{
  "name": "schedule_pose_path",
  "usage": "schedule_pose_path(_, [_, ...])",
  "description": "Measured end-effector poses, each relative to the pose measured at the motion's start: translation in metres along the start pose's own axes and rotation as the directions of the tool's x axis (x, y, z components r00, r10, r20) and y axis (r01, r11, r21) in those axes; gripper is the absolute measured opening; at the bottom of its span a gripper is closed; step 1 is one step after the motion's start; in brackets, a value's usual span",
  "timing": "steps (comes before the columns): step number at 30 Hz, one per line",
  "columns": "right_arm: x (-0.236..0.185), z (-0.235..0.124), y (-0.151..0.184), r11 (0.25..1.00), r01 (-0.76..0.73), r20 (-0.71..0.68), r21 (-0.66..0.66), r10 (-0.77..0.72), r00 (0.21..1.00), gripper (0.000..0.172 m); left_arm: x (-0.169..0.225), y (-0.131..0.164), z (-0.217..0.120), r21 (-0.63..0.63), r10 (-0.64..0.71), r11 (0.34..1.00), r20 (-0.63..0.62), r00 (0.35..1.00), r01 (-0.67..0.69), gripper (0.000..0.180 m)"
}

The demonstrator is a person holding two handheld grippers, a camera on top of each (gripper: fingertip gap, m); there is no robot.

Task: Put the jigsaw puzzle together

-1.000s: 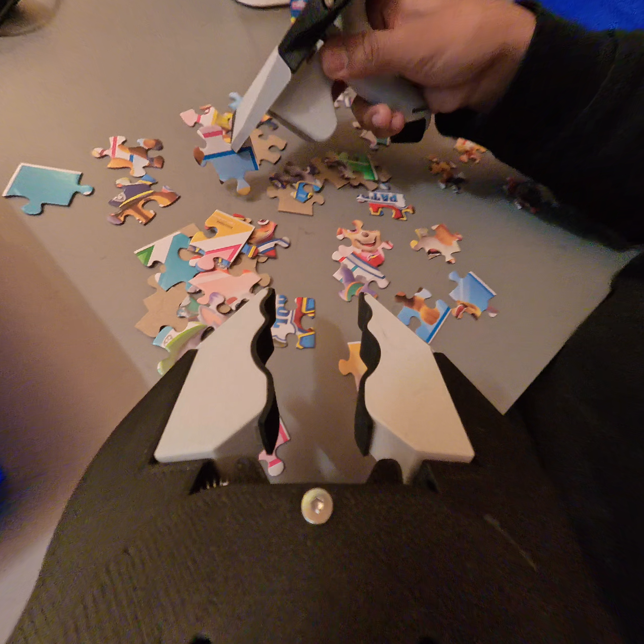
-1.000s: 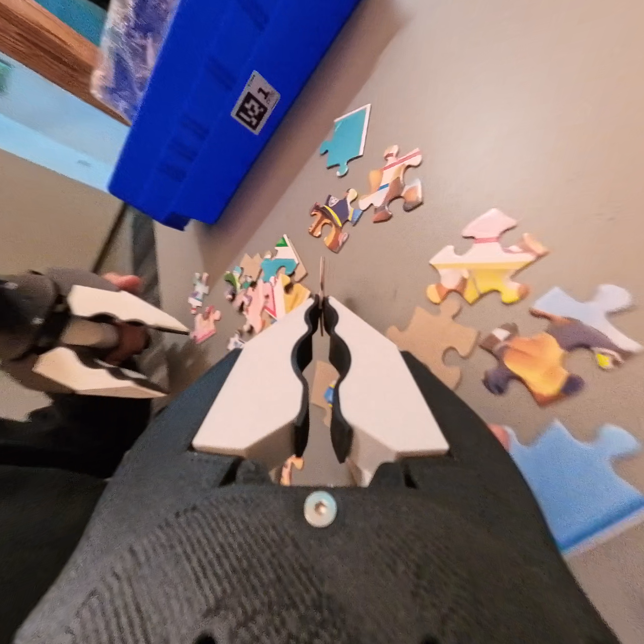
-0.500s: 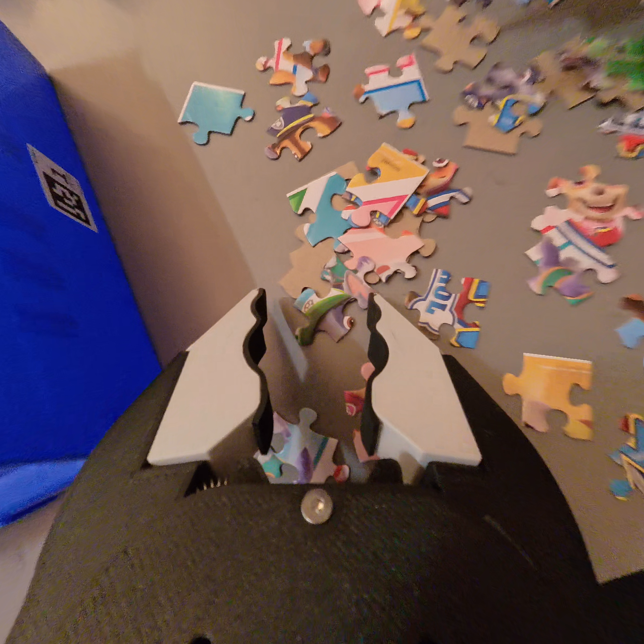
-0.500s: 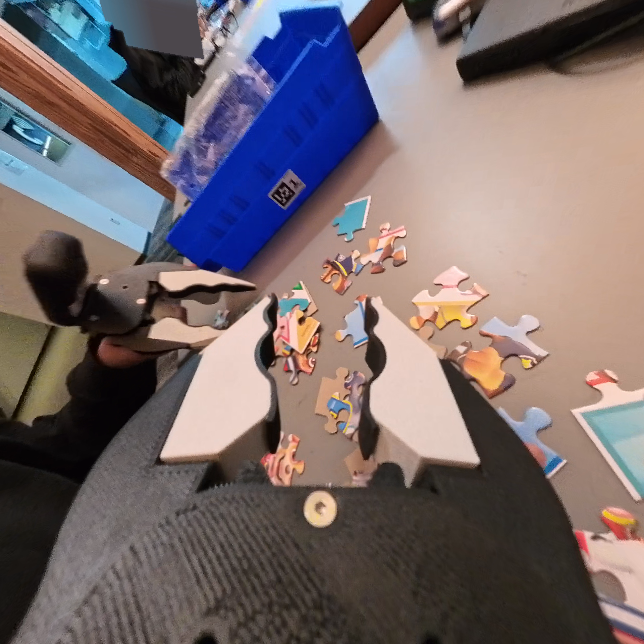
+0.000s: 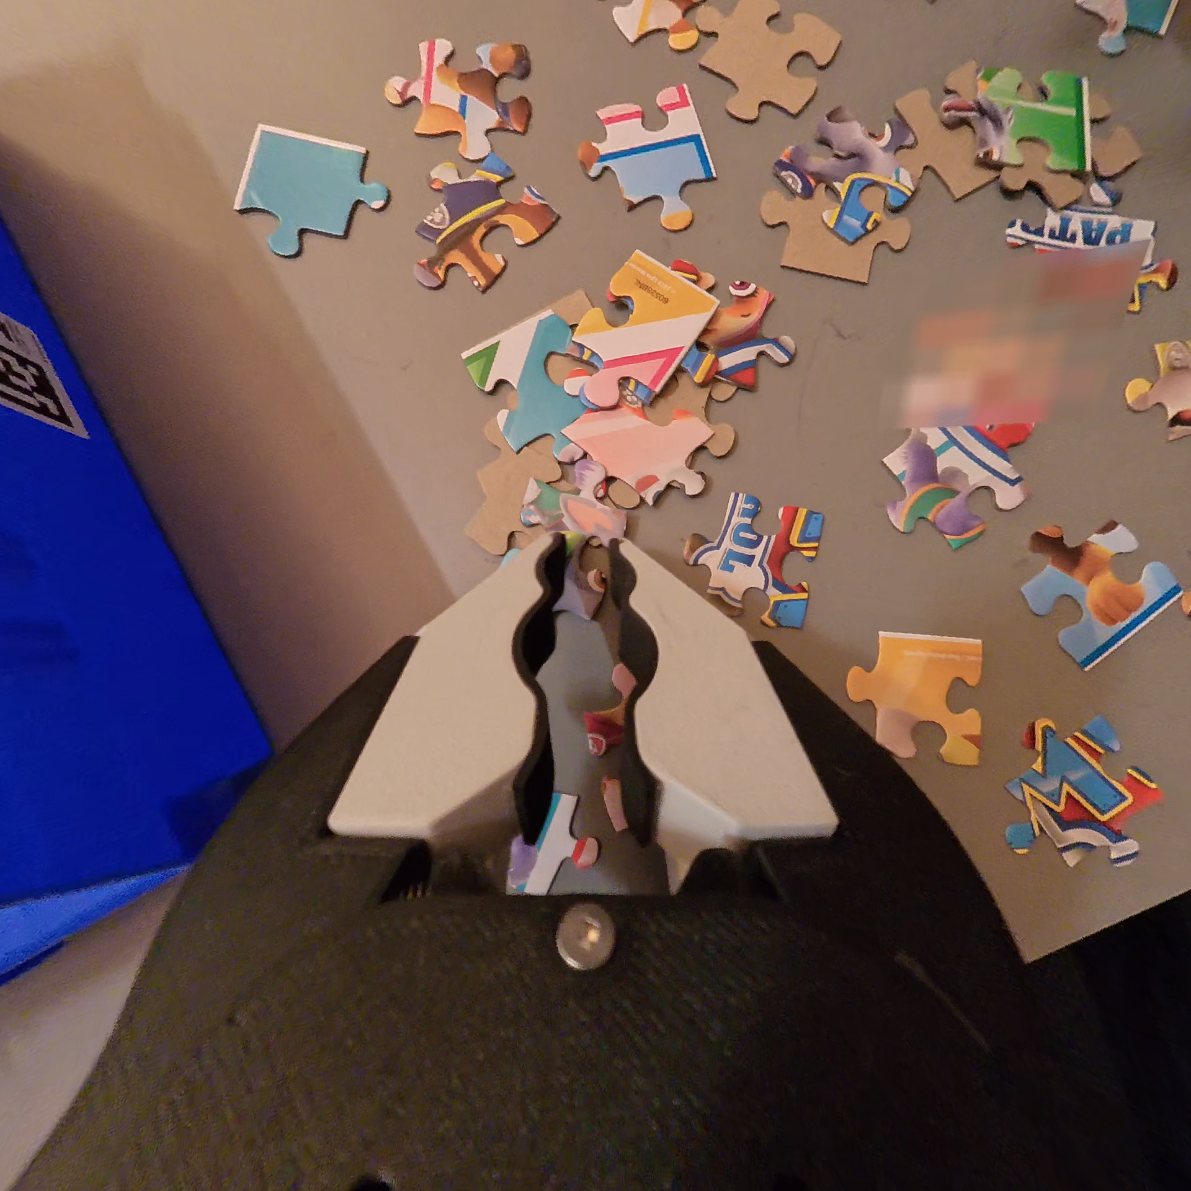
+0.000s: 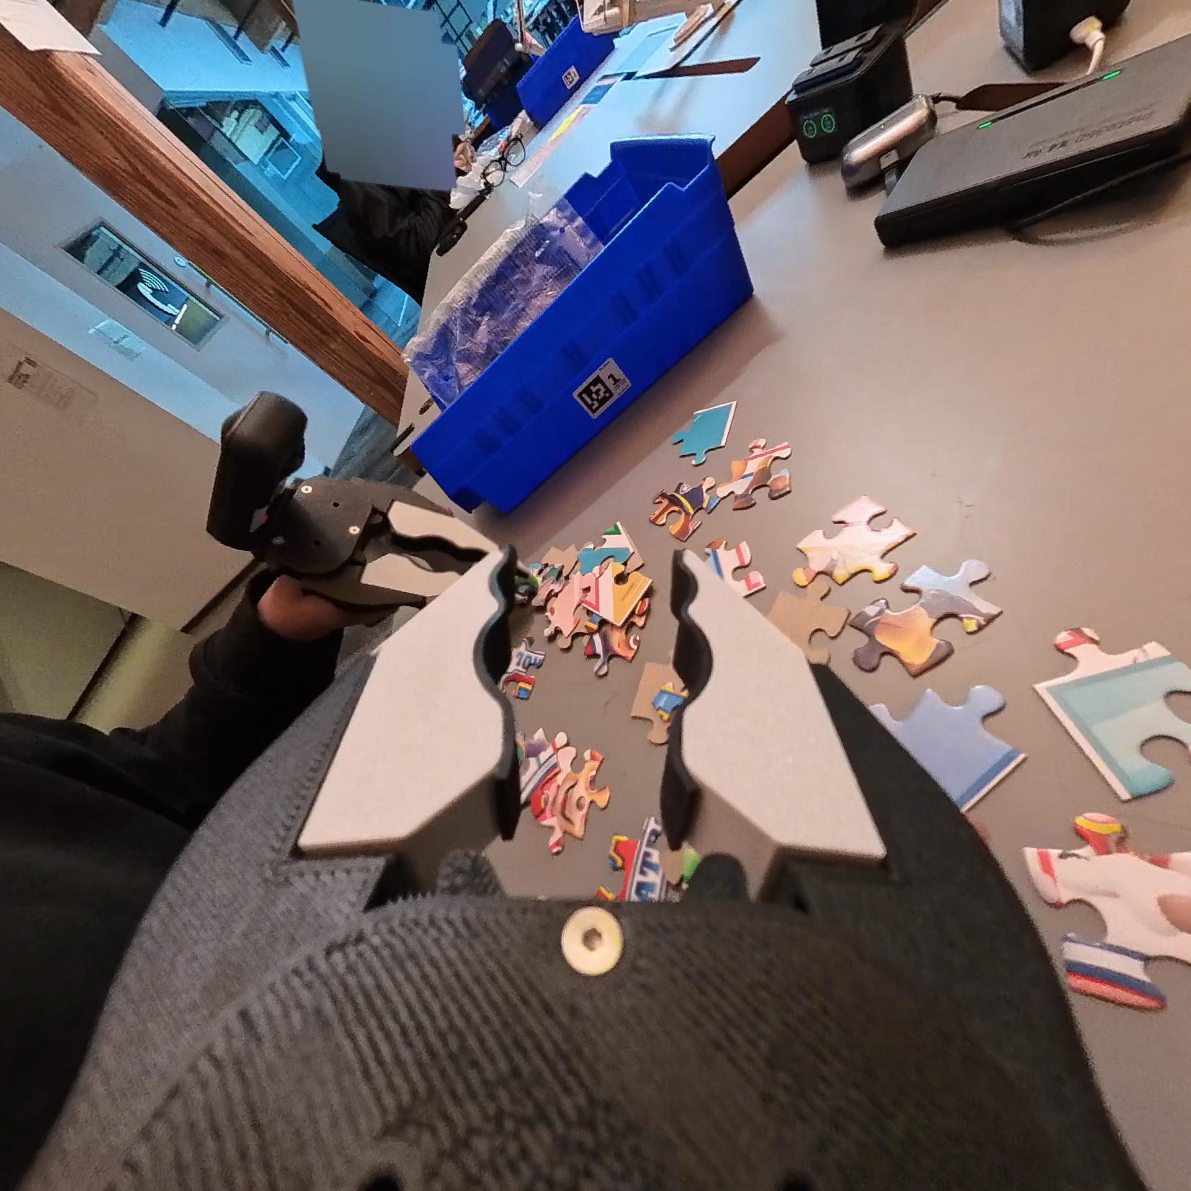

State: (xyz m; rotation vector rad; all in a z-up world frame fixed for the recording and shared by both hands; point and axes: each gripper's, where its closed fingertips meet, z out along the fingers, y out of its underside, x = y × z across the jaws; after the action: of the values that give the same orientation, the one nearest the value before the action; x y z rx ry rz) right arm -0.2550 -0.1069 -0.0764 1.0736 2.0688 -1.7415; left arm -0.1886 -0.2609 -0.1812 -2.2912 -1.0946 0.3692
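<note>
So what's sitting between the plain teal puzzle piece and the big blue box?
Nothing, just bare grey table between the teal piece and the blue box; both views show it.

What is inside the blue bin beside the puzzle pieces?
The blue bin holds a crumpled clear plastic bag, seen from the right wrist view. Anything beneath the bag is covered.

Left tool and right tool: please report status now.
Left tool nipping a puzzle piece at pile edge. Right tool open, above scattered pieces. Blue bin beside.
</note>
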Motion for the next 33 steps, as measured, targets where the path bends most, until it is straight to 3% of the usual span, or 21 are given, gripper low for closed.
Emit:
schedule_pose_path(4, [-0.005,-0.005,-0.001,1.000,0.001,0.021,0.013,-0.001,1.000,0.046,-0.005,0.003,0.005,-0.021,-0.016,1.000,0.009,1.000,0.016,0.052])
schedule_pose_path(6, [-0.008,-0.008,-0.002,1.000,0.004,0.028,0.021,-0.005,1.000,0.045,-0.005,0.012,0.009,-0.074,-0.004,0.997,0.002,1.000,0.004,0.056])
schedule_pose_path(10, [-0.012,-0.013,-0.003,0.999,0.003,0.040,0.034,-0.004,0.999,0.043,0.000,0.009,0.008,-0.070,-0.014,0.997,-0.041,0.999,0.011,0.033])
schedule_pose_path(17, [-0.016,-0.015,-0.004,0.999,0.009,0.049,0.035,-0.011,0.999,0.043,0.004,0.002,-0.003,-0.045,-0.014,0.999,-0.067,0.998,0.011,0.033])
schedule_pose_path(24, [-0.028,-0.016,-0.007,0.999,0.012,0.078,0.053,-0.016,0.997,0.041,-0.031,-0.040,0.003,0.066,-0.132,0.989,-0.012,0.991,0.133,0.033])
schedule_pose_path(29, [-0.039,-0.027,-0.011,0.996,0.051,0.070,0.072,-0.056,0.996,0.041,-0.067,-0.046,0.028,0.001,-0.194,0.980,0.207,0.959,0.198,0.033])
schedule_pose_path(33, [-0.045,-0.042,-0.016,0.991,0.074,0.058,0.109,-0.081,0.995,0.040,-0.085,-0.049,0.028,0.002,-0.201,0.977,0.356,0.912,0.214,0.037])
